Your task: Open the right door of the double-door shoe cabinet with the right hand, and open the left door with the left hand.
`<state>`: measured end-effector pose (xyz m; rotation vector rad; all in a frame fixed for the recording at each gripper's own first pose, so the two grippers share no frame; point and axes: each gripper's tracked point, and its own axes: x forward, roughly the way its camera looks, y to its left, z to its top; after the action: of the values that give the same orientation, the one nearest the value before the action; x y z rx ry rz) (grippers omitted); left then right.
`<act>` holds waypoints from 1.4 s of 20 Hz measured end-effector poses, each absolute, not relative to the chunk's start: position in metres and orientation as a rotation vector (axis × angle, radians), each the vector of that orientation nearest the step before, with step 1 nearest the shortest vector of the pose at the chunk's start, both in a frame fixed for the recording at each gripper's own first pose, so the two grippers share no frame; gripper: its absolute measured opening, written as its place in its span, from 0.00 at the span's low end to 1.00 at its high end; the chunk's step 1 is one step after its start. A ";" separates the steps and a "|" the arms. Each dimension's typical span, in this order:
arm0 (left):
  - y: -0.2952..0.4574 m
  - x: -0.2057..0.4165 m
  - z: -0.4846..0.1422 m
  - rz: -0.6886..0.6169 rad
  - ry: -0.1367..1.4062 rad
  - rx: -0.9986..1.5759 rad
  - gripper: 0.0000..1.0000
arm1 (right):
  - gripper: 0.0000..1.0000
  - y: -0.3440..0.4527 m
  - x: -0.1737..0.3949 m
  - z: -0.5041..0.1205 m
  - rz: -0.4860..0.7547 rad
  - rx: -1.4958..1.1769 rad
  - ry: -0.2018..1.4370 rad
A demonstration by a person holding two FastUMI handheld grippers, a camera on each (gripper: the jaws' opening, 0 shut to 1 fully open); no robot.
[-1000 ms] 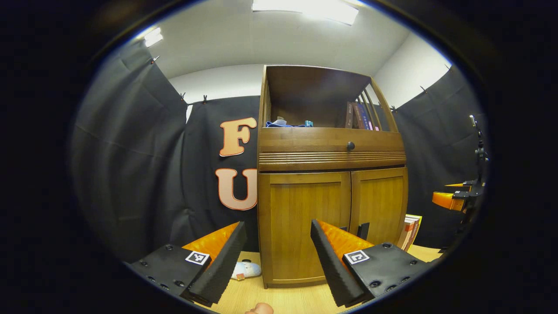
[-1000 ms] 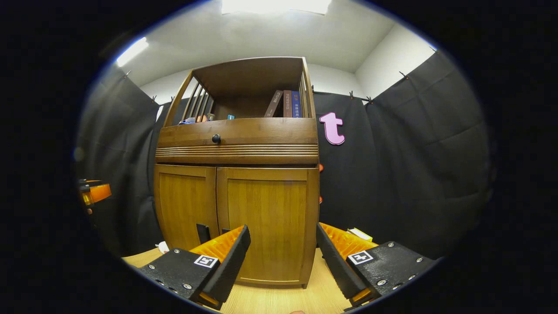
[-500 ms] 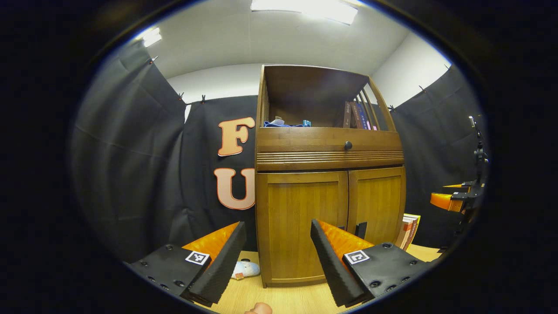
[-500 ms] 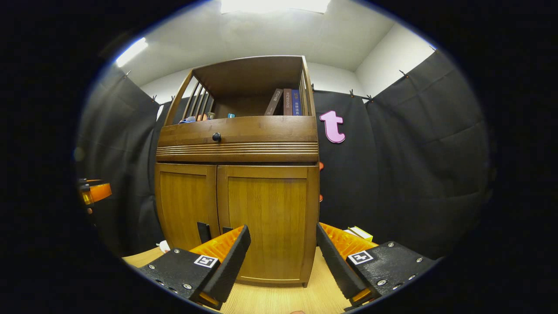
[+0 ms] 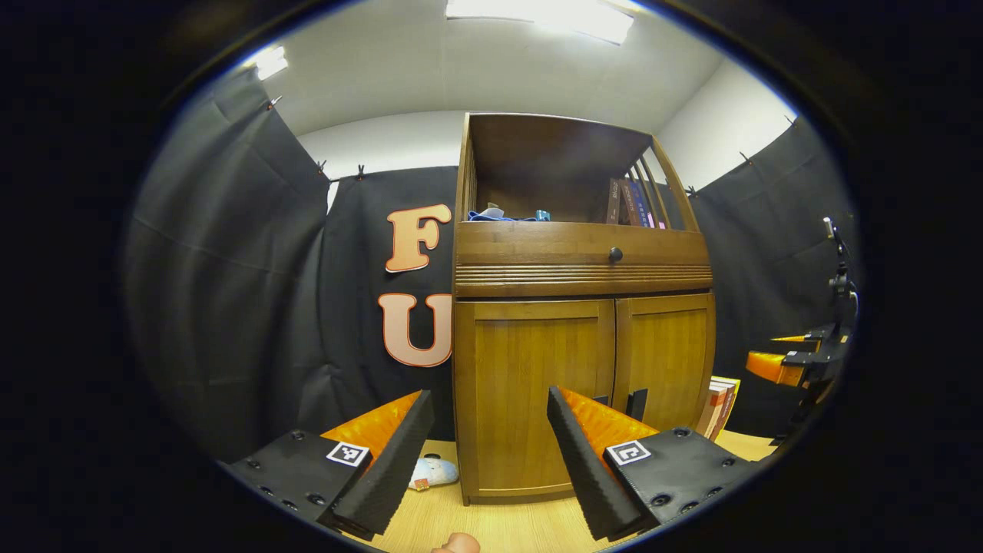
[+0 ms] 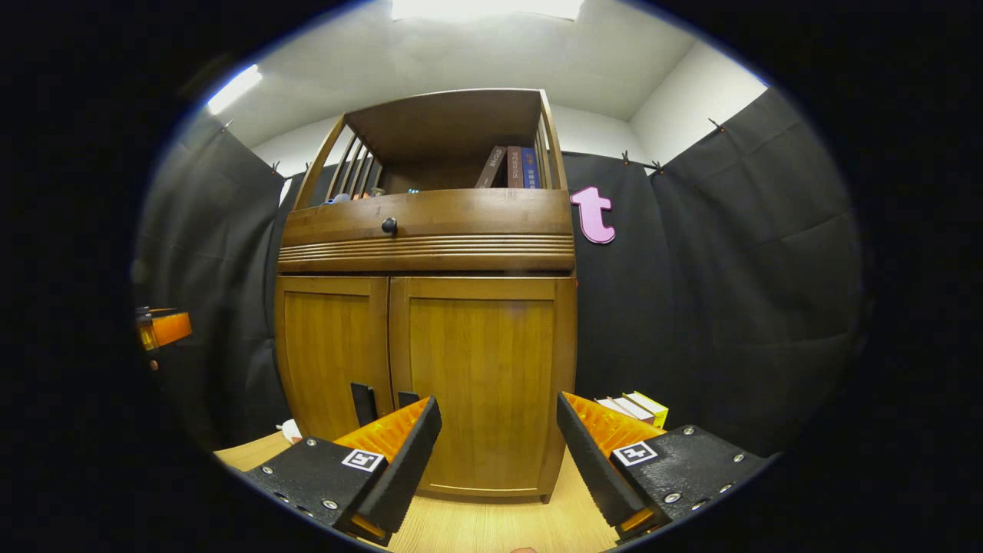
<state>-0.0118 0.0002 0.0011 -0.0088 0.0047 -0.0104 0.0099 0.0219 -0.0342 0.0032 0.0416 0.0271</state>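
Shoe cabinet (image 5: 584,322) stands on the wooden floor (image 5: 507,526) against the black booth cloth, dead ahead of both our grippers and apart from each. Both lower doors sit flush: left door (image 5: 534,399) faces our left gripper view, right door (image 6: 480,384) faces our right gripper view. Two dark handles (image 6: 365,403) sit low at the centre seam, side by side; in the left gripper view we see one of them just past our right finger. Above the doors a drawer with a round black knob (image 6: 389,225), then an open shelf with books (image 6: 514,167) leaning at its right end and some small blue items (image 5: 503,216) at the left end. Left gripper (image 5: 488,442): jaws spread wide, nothing between them, not touching the door. Right gripper (image 6: 498,445): same, jaws wide, empty, short of the right door. In the left gripper view we also catch the right gripper far off at the right edge; in the right gripper view the left one is at the left edge. On the floor: a small white soft item (image 5: 431,472) left of the cabinet base, a stack of books (image 5: 722,407) just to its right, seen as boxes or books (image 6: 633,405) in the right gripper view.
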 end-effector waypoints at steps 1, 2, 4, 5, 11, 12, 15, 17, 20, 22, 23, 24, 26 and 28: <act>0.003 -0.013 0.001 -0.007 0.004 -0.009 0.93 | 0.93 0.029 0.014 -0.039 0.035 0.004 0.046; 0.003 -0.012 0.002 -0.003 0.002 -0.008 0.96 | 0.93 0.037 0.018 -0.045 0.044 0.001 0.054; 0.006 -0.012 0.002 0.007 0.000 -0.006 0.93 | 0.93 0.054 0.029 -0.059 0.064 -0.004 0.067; 0.008 -0.013 0.002 0.012 -0.001 -0.006 0.93 | 0.93 0.065 0.035 -0.065 0.077 -0.006 0.076; 0.023 -0.020 -0.007 0.035 0.024 -0.013 0.93 | 0.93 0.112 0.074 -0.114 0.137 0.027 0.150; 0.027 -0.021 -0.009 0.041 0.028 -0.014 0.93 | 0.93 0.118 0.082 -0.119 0.141 0.032 0.159; 0.041 -0.023 -0.014 0.061 0.036 -0.013 0.93 | 0.93 0.128 0.107 -0.139 0.135 0.035 0.170; 0.051 -0.025 -0.015 0.077 0.036 -0.006 0.96 | 0.99 0.136 0.122 -0.152 0.141 0.039 0.189; 0.065 -0.029 -0.016 0.103 0.032 -0.004 0.93 | 0.98 0.147 0.136 -0.171 0.154 0.044 0.228; 0.075 -0.030 -0.019 0.127 0.033 -0.002 0.96 | 0.87 0.152 0.146 -0.175 0.150 0.044 0.229; 0.077 -0.030 -0.022 0.133 0.037 0.000 0.96 | 0.81 0.152 0.150 -0.176 0.143 0.045 0.227; 0.079 -0.029 -0.023 0.136 0.042 0.001 0.96 | 0.76 0.152 0.155 -0.176 0.139 0.051 0.221; 0.084 -0.028 -0.024 0.141 0.042 0.004 0.96 | 0.84 0.153 0.164 -0.175 0.127 0.065 0.208; 0.086 -0.029 -0.021 0.143 0.036 0.007 0.96 | 0.79 0.152 0.172 -0.174 0.116 0.072 0.195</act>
<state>-0.0287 0.0856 -0.0206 0.0074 0.0356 0.1431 0.1716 0.1523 -0.1741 0.0722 0.1955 0.1164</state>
